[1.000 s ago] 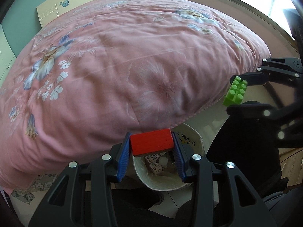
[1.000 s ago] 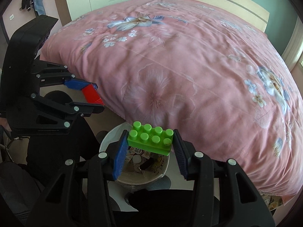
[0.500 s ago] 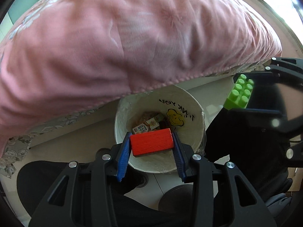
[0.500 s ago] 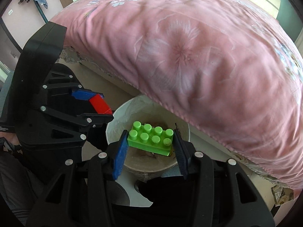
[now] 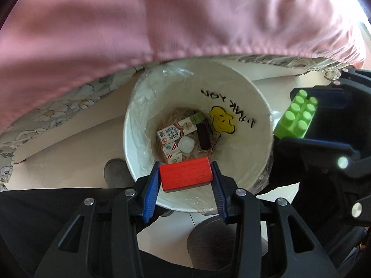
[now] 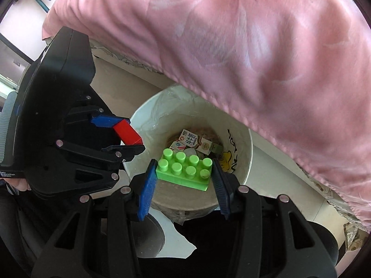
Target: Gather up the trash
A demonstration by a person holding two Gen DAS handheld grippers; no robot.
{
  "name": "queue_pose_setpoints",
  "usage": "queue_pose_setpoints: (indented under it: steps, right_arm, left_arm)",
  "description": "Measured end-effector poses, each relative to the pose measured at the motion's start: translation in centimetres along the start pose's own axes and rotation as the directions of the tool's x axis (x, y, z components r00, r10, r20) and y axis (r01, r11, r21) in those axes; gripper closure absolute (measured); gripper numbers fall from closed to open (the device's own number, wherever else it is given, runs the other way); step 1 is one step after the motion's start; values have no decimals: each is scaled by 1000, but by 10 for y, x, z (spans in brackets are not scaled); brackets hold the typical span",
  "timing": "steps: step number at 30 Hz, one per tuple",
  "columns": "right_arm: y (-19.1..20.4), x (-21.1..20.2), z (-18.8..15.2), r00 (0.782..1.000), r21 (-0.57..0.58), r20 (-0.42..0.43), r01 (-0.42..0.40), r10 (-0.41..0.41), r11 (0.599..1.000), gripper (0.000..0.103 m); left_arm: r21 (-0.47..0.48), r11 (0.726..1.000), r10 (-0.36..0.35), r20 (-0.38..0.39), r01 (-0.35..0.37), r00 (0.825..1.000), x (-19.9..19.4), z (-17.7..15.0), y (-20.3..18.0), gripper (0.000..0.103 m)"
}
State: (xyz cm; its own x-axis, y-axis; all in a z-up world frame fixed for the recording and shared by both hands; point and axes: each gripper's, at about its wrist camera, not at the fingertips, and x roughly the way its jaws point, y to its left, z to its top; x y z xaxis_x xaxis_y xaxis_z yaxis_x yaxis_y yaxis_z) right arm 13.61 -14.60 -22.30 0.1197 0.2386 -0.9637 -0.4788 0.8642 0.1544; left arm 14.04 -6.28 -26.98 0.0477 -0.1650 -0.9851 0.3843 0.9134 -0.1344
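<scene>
My left gripper [image 5: 185, 176] is shut on a red block [image 5: 185, 176] and hangs over the near rim of a white trash bin [image 5: 250, 97] lined with clear plastic. My right gripper [image 6: 184, 172] is shut on a green studded brick [image 6: 183, 171] above the same bin [image 6: 241, 173]. In the left wrist view the green brick [image 5: 295, 117] shows at the bin's right edge. The right wrist view has the red block [image 6: 127, 132] at the bin's left rim. Milk cartons [image 5: 176, 132] and other scraps lie at the bin's bottom.
A pink floral quilt [image 5: 162, 18] hangs over the bed edge just beyond the bin and partly overhangs it [image 6: 255, 46]. The bin stands on a pale tiled floor [image 5: 69, 153]. A person's dark trousers [image 5: 58, 208] fill the near edge.
Both grippers have sunk from above the bed down to just over the bin, each keeping its block. The bin's inside has come into full view.
</scene>
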Motion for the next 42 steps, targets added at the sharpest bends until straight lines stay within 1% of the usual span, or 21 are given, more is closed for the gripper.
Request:
queue_pose_setpoints:
  steps: [7, 12, 13, 14, 15, 16, 17, 18, 19, 23, 31, 34, 36, 39, 41, 42]
  right_arm:
    - [-12, 27, 9, 999, 19, -50, -19, 20, 1000, 55]
    - [-22, 41, 12, 998, 35, -63, -21, 23, 999, 55]
    - [-23, 41, 12, 998, 44, -60, -28, 30, 999, 54]
    - [-24, 43, 12, 998, 54, -60, -30, 33, 998, 51]
    - [-26, 42, 12, 998, 61, -54, -17, 20, 998, 38]
    - [-27, 42, 14, 999, 65, -41, -4, 6, 998, 25]
    - [-28, 40, 14, 1000, 67, -30, -2, 4, 998, 22]
    - [-29, 38, 14, 1000, 72, -22, -5, 6, 997, 15]
    - [-30, 36, 14, 1000, 76, -17, -3, 4, 997, 11]
    - [-30, 30, 13, 1000, 89, 6, 22, -23, 996, 7]
    - [-30, 10, 6, 998, 113, 29, 61, -64, 992, 7]
    - [-27, -3, 2, 995, 119, 53, 76, -83, 990, 7]
    - [-25, -19, -3, 992, 119, 76, 90, -99, 989, 7]
    - [-18, -46, -8, 982, 146, 129, 119, -138, 982, 7]
    - [-12, -68, -12, 969, 167, 180, 141, -171, 976, 7]
    - [-8, -80, -14, 962, 174, 199, 155, -189, 972, 7]
  left_arm:
    - [-16, 1000, -20, -70, 18, 997, 33, 4, 7, 58]
    - [-26, 1000, -18, -95, 15, 995, 44, 7, 15, 58]
    - [-28, 999, -20, -99, 17, 995, 46, 8, 16, 55]
    - [-31, 999, -19, -104, 16, 994, 47, 8, 17, 49]
    - [-31, 999, -18, -103, 15, 995, 45, 8, 18, 32]
    - [-31, 999, -14, -97, 11, 995, 45, 8, 18, 19]
    - [-29, 1000, -8, -94, 6, 996, 45, 8, 17, 15]
    - [-25, 1000, -8, -95, 6, 995, 44, 8, 17, 10]
    - [-22, 1000, -10, -99, 8, 995, 44, 9, 16, 8]
    - [-9, 1000, -1, -102, 0, 995, 41, 8, 11, 7]
    - [6, 1000, 26, -59, -25, 998, 26, 4, 3, 7]
    - [4, 999, 42, -35, -42, 999, 14, 3, 0, 7]
    - [-2, 998, 63, -4, -63, 998, 3, 3, -1, 7]
    - [-20, 995, 94, 54, -93, 994, -19, 2, -4, 7]
    - [-32, 992, 127, 110, -125, 986, -40, 3, -8, 7]
    - [-42, 989, 148, 144, -144, 978, -53, 3, -10, 7]
